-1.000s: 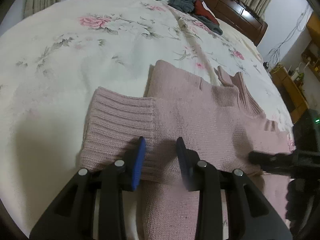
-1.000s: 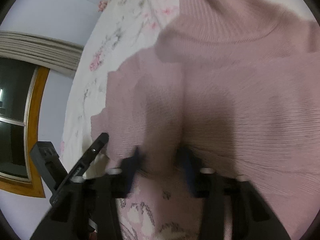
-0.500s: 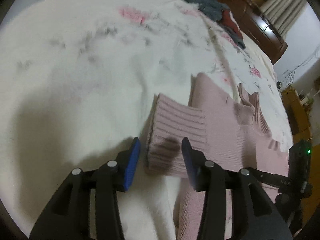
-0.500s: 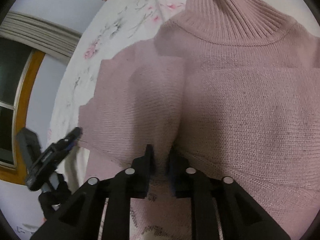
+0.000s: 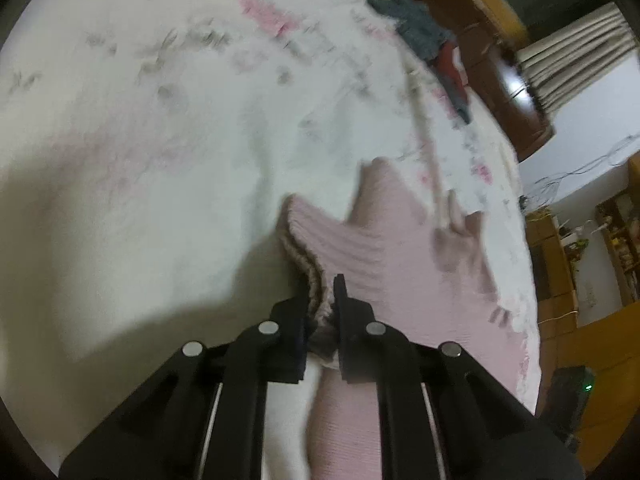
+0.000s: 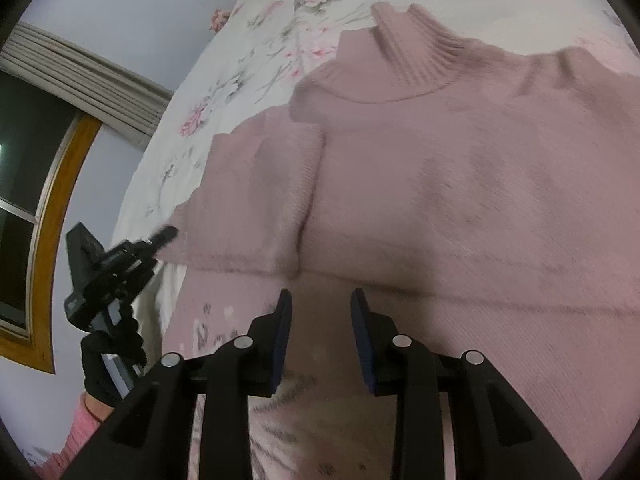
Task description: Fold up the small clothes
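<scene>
The floral bedspread (image 5: 152,168) carries the pink sweater (image 6: 460,184), lying flat across its near side, collar pointing away. The left gripper (image 5: 322,308) is pinched onto the ribbed cuff (image 5: 308,240) at the sweater's left edge (blur hides how deep the bite is). The right gripper (image 6: 320,332) hovers parted and empty over the sweater's hem. Sleeve-folding looks under way; next, carry the cuff inward across the body.

The left claw (image 5: 323,300), spread a moment ago, has now clamped onto the ribbed sleeve cuff (image 5: 308,248); the right claw (image 6: 320,312) has let go and parted above the pink sweater (image 6: 460,160).
</scene>
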A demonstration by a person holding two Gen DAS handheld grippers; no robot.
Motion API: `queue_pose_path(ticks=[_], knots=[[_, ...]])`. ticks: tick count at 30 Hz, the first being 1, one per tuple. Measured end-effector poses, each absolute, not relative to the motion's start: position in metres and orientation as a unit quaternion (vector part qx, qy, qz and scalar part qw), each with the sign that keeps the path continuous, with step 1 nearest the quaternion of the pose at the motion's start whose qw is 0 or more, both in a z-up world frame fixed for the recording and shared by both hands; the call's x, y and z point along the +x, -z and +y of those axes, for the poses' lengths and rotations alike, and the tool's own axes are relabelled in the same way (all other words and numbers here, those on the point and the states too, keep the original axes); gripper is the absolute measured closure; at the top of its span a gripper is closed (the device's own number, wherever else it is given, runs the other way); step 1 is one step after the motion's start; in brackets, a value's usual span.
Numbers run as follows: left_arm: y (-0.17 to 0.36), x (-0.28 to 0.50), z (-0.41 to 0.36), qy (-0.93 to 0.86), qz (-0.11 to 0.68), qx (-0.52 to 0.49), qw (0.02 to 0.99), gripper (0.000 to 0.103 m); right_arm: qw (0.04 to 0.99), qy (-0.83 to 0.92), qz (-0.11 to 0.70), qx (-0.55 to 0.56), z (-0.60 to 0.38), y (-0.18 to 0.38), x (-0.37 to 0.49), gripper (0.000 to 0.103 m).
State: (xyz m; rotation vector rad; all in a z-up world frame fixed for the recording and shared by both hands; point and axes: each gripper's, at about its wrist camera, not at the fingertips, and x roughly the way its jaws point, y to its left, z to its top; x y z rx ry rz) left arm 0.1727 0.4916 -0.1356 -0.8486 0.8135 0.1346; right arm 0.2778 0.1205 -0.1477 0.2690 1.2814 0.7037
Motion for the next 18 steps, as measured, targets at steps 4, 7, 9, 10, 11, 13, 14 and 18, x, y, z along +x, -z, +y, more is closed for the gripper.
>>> queue_pose_path(ticks=[4, 7, 9, 10, 11, 13, 14, 18], knots=[[0.100, 0.181, 0.455, -0.011, 0.354, -0.376, 0.856, 0.094, 0.745, -0.320, 0.574, 0.116, 0.108, 0.139, 0.269, 0.072], [0.082, 0.195, 0.419, 0.032, 0.351, -0.348, 0.869, 0.094, 0.753, -0.319, 0.565, 0.113, 0.108, 0.129, 0.269, 0.072], [0.078, 0.207, 0.390, 0.061, 0.360, -0.333, 0.870, 0.094, 0.757, -0.316, 0.559, 0.115, 0.100, 0.124, 0.270, 0.072], [0.079, 0.211, 0.379, 0.071, 0.363, -0.328, 0.869, 0.094, 0.760, -0.314, 0.557, 0.115, 0.095, 0.122, 0.270, 0.072], [0.081, 0.218, 0.363, 0.084, 0.369, -0.324, 0.867, 0.094, 0.765, -0.308, 0.554, 0.114, 0.090, 0.119, 0.272, 0.072], [0.087, 0.226, 0.340, 0.102, 0.378, -0.322, 0.862, 0.094, 0.774, -0.296, 0.549, 0.109, 0.080, 0.115, 0.272, 0.072], [0.092, 0.230, 0.328, 0.111, 0.383, -0.322, 0.859, 0.094, 0.778, -0.289, 0.547, 0.105, 0.076, 0.113, 0.272, 0.072], [0.116, 0.247, 0.290, 0.129, 0.408, -0.310, 0.849, 0.094, 0.794, -0.257, 0.543, 0.091, 0.056, 0.112, 0.275, 0.072]])
